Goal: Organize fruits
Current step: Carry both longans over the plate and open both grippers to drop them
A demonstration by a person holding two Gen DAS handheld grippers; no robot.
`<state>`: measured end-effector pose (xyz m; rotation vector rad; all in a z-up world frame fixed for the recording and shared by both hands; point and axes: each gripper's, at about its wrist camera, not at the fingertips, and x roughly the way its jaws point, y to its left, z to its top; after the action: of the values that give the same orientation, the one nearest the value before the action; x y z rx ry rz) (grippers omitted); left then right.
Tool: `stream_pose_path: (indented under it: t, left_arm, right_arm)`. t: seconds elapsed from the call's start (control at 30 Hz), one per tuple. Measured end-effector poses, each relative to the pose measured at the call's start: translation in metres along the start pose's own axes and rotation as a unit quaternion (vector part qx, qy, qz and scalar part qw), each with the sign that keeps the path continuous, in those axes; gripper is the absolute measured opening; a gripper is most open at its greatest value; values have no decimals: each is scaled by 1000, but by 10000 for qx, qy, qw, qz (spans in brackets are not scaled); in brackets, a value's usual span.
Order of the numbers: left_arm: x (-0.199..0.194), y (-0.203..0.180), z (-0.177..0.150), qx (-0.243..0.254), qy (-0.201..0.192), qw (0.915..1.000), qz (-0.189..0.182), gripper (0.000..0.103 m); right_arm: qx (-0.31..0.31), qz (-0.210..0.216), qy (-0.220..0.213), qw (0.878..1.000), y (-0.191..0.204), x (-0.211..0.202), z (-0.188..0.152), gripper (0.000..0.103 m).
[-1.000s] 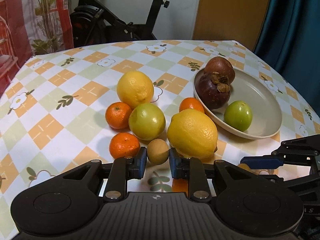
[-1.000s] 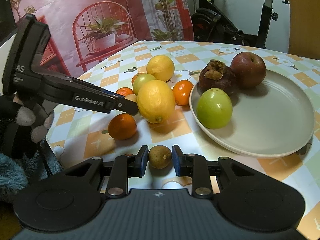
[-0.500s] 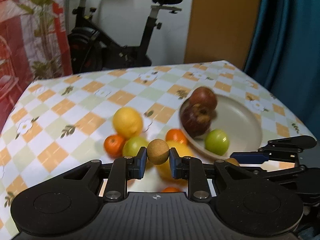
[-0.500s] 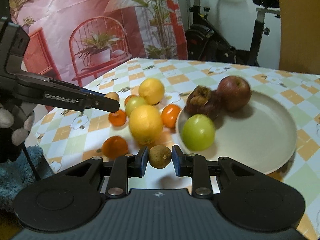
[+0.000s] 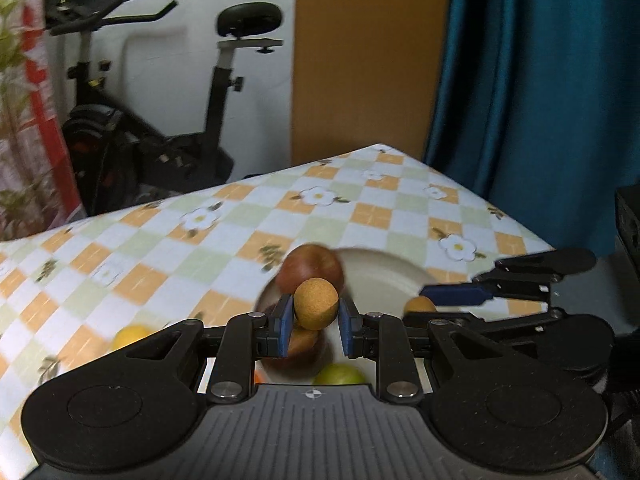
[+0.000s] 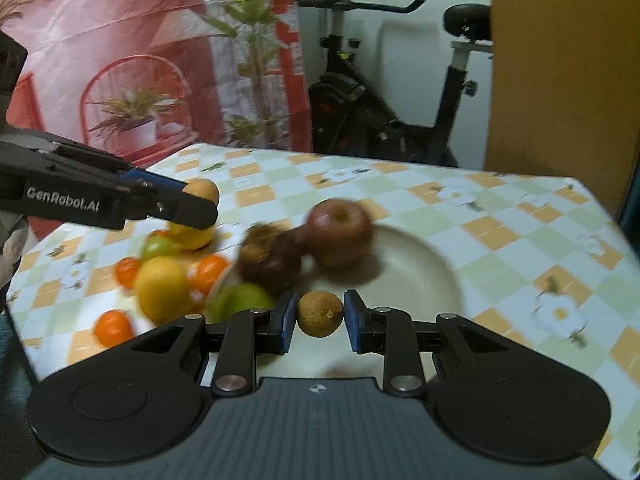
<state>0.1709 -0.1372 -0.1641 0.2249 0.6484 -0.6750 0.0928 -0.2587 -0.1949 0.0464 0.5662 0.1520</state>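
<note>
My left gripper (image 5: 314, 317) is shut on a small round tan longan (image 5: 316, 300), held in the air over the near rim of the beige plate (image 5: 384, 276). My right gripper (image 6: 319, 322) is shut on a second, browner longan (image 6: 320, 312) above the plate (image 6: 424, 280). On the plate lie a red apple (image 6: 340, 232), a dark mangosteen (image 6: 268, 258) and a green fruit (image 6: 240, 300). Left of the plate lie two lemons (image 6: 162, 288) and several tangerines (image 6: 114, 326). Each gripper appears in the other's view, the left one (image 6: 200, 204) over the fruit pile.
The table wears a checked flower cloth (image 5: 200, 248) and ends close behind the plate. An exercise bike (image 6: 384, 120) stands beyond it, a teal curtain (image 5: 540, 100) to the right and a red printed backdrop (image 6: 120, 60) to the left.
Both grippers rose off the table with their longans and moved forward over the plate. The views tipped up, so more of the room shows.
</note>
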Motion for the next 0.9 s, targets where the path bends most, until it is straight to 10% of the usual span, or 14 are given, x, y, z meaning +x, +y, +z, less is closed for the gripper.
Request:
stream_pose_path:
  t: [0.9]
  left_arm:
    - [94, -34, -2, 635, 824, 9945, -150, 26]
  right_arm:
    - [-336, 89, 253, 9991, -66, 74, 18, 29]
